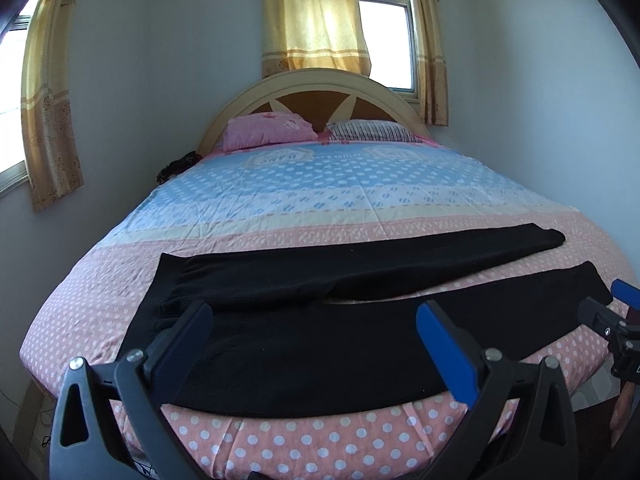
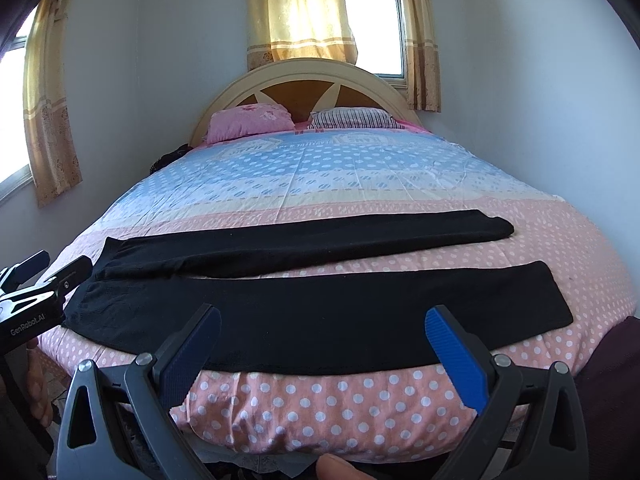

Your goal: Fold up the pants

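Observation:
Black pants (image 1: 320, 320) lie flat across the foot of the bed, waist at the left, the two legs spread apart toward the right; they also show in the right wrist view (image 2: 320, 312). My left gripper (image 1: 316, 320) is open and empty, hovering above the near leg close to the waist. My right gripper (image 2: 324, 324) is open and empty, hovering over the near leg by the bed's front edge. The right gripper shows at the far right in the left wrist view (image 1: 612, 312), and the left gripper at the far left in the right wrist view (image 2: 36, 288).
The bed (image 1: 320, 440) has a pink polka-dot and blue sheet. Two pillows (image 1: 268, 130) lie by the arched headboard (image 1: 312, 92). Walls stand close on both sides, with curtained windows (image 1: 384, 40) behind. A dark item (image 1: 178, 166) lies at the bed's left edge.

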### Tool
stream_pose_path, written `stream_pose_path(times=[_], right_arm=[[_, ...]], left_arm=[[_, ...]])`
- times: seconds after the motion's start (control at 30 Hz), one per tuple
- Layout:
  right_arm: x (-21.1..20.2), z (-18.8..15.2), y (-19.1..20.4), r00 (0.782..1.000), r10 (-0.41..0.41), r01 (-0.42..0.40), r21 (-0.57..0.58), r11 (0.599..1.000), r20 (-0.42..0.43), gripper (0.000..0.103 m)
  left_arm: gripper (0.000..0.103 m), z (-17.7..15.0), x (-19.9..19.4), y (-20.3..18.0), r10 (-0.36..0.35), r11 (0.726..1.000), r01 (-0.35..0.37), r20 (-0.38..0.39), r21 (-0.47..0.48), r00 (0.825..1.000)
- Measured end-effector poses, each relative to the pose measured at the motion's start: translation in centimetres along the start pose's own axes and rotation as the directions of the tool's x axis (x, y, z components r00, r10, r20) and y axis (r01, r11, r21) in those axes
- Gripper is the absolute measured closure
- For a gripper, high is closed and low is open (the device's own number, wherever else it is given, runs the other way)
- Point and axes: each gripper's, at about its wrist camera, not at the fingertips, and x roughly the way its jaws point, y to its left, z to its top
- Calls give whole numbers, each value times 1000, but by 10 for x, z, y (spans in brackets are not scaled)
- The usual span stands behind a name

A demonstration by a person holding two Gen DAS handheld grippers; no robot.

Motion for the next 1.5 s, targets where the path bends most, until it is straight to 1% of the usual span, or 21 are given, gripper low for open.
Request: stream_pose_path(times=[0.07,0.17,0.27,0.37,0.47,0.5,0.53,0.57,0.63,0.7,0.77,0.8,0.83,0.87,0.93,1.07,1.13,1.2,1.3,1.4,1.5], right_arm=[[9,0,-7,1000,-4,4,-2,1000,-9,1],[24,7,-23,1000,-13,13,12,1000,-22,2],[39,19,-48,1000,-28,29,54,998,-8,5],[58,32,-79,998,-59,60,85,995,-15,9],[81,43,-109,995,-91,95,83,992,-50,24],[87,47,-116,994,-90,94,73,993,-60,34],[95,51,-125,994,-82,87,62,994,-75,42],[101,55,-134,993,-74,80,62,995,-90,44],[115,63,-152,991,-68,77,79,994,-113,44],[128,73,-168,989,-72,83,83,993,-131,44],[140,82,-184,987,-78,93,98,991,-143,44],[145,86,-192,985,-84,100,106,989,-148,46],[151,90,-201,984,-93,111,116,987,-151,51],[158,94,-209,982,-102,122,124,985,-158,52],[170,100,-223,978,-119,143,134,981,-174,53],[192,110,-248,964,-162,197,157,968,-211,53],[202,114,-263,958,-171,215,188,958,-229,53],[213,117,-278,954,-173,228,217,949,-246,53],[229,122,-295,943,-181,248,228,942,-278,53],[247,125,-308,930,-175,255,225,941,-322,53],[264,129,-316,923,-169,250,206,946,-346,53]], left_arm=[[0,3,16,5,2,1000,-2,-29,23,1000],[0,12,42,22,73,996,-71,-31,60,997],[0,25,73,55,118,991,-114,-66,69,991],[0,36,98,95,196,978,-189,-90,84,976],[0,43,123,141,258,965,-253,-105,67,960],[0,45,132,160,263,965,-260,-113,42,958],[0,45,139,172,260,966,-259,-119,23,958],[0,46,149,186,247,969,-248,-139,6,959],[11,47,168,206,240,969,-247,-179,-14,954],[13,46,188,213,214,975,-220,-225,-4,951],[22,42,207,219,188,981,-195,-261,0,947],[28,40,217,221,191,981,-196,-275,9,942],[33,40,230,224,183,982,-188,-298,14,937],[36,38,239,227,178,983,-182,-318,15,931],[48,35,254,231,168,985,-174,-353,15,921],[52,31,268,239,112,989,-141,-389,-46,914],[61,29,272,239,97,990,-128,-405,-51,909],[68,26,274,238,73,992,-109,-414,-62,908],[69,24,273,233,83,993,-109,-412,-39,907],[75,26,276,235,91,994,-111,-415,-23,905],[75,27,280,235,103,994,-114,-414,0,904]])
